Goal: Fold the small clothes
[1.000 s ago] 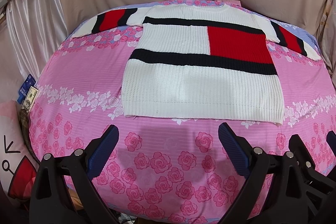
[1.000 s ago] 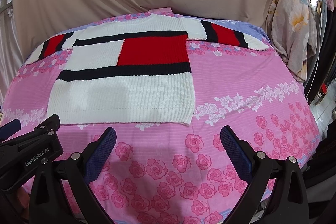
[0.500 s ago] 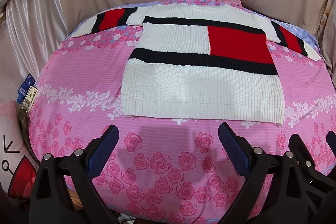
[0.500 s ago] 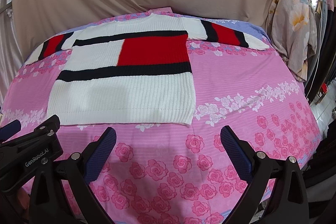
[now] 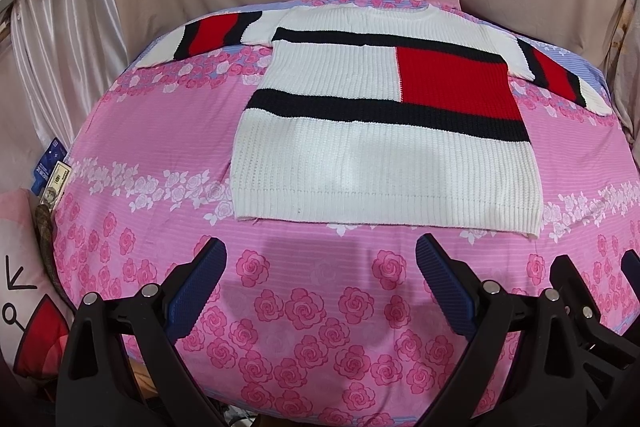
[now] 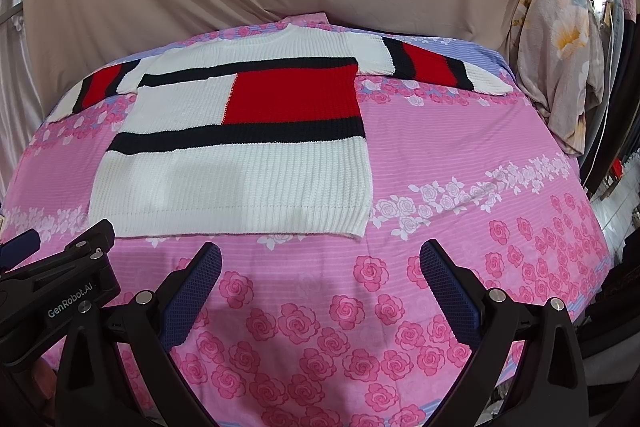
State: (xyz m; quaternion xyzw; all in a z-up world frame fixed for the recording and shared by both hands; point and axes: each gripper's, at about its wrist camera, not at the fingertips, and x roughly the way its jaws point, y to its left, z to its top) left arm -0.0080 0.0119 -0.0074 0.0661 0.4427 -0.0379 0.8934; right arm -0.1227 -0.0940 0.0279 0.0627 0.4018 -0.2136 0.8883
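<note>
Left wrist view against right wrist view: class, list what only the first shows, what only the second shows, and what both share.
Only the left wrist view shows the banknote, the blue card and the pillow at the bed's left edge. Only the right wrist view shows the floral garment hanging at the right. Both show the sweater lying flat with sleeves spread on the pink sheet, and both grippers, left and right, open and apart from it.

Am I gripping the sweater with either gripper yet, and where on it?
Nothing is held. The left gripper and right gripper are both open over the pink sheet, short of the hem of the sweater, which lies flat.
</note>
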